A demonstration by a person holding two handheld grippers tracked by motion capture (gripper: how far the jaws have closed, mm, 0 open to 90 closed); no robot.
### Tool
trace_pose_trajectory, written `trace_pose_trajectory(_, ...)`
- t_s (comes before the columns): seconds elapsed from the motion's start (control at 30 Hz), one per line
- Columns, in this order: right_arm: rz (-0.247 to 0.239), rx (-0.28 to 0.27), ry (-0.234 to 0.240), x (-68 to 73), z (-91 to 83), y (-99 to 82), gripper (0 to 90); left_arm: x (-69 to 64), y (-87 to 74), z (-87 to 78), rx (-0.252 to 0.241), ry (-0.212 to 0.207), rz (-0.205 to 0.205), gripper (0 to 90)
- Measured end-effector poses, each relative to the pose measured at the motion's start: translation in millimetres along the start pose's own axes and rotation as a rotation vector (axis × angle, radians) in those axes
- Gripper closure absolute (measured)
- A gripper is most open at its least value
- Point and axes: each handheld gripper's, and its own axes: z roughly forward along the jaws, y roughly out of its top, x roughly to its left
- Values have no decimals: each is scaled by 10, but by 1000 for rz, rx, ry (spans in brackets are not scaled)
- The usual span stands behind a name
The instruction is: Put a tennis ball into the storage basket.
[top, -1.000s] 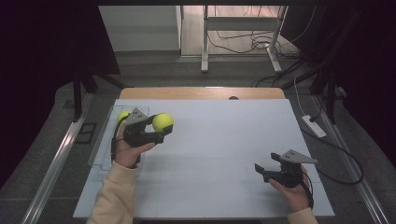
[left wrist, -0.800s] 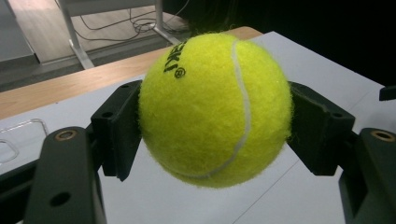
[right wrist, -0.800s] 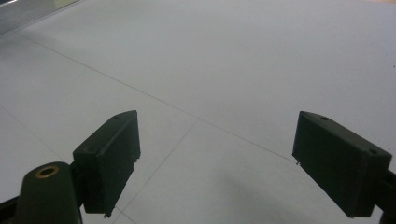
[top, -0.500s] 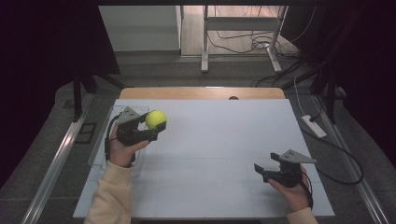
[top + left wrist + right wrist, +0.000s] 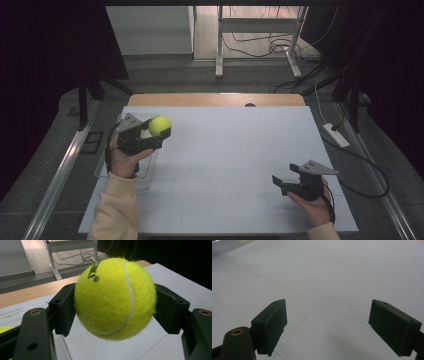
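Toward the upper left of the high view, a yellow tennis ball (image 5: 160, 125) is held clear of the white table (image 5: 235, 150) by the left gripper (image 5: 159, 136). Seen from the left gripper view, the ball (image 5: 115, 297) is clamped between the two black pads (image 5: 63, 310), one pressed on each side at about its widest part, with the white seam curving down the front and black lettering near the top. Below and behind it, at the lower left edge of that view, a sliver of a second yellow ball (image 5: 4, 329) is visible; a clear tray (image 5: 145, 172) can be made out under the left hand in the high view.

At the lower right of the high view, the right gripper (image 5: 281, 182) is held low over the table, its jaws spread wide with nothing between them; in the right gripper view, bare white table (image 5: 337, 277) is seen between the two pads.

The ball is judged to be light, springy and slightly yielding, so a moderate squeeze should be enough. Its felt cover is likely to give good friction against the pads. Being round, it could roll or pop out if gripped off centre, so a hold across the middle, as shown, is judged best. Breakage is not expected if it is dropped, though it would bounce and roll away.
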Motion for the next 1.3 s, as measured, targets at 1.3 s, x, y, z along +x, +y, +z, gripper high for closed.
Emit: trace_pose_trajectory(1.3,-9,8,3,15,22,1,151,410,-159,-190,45,145,-70,272)
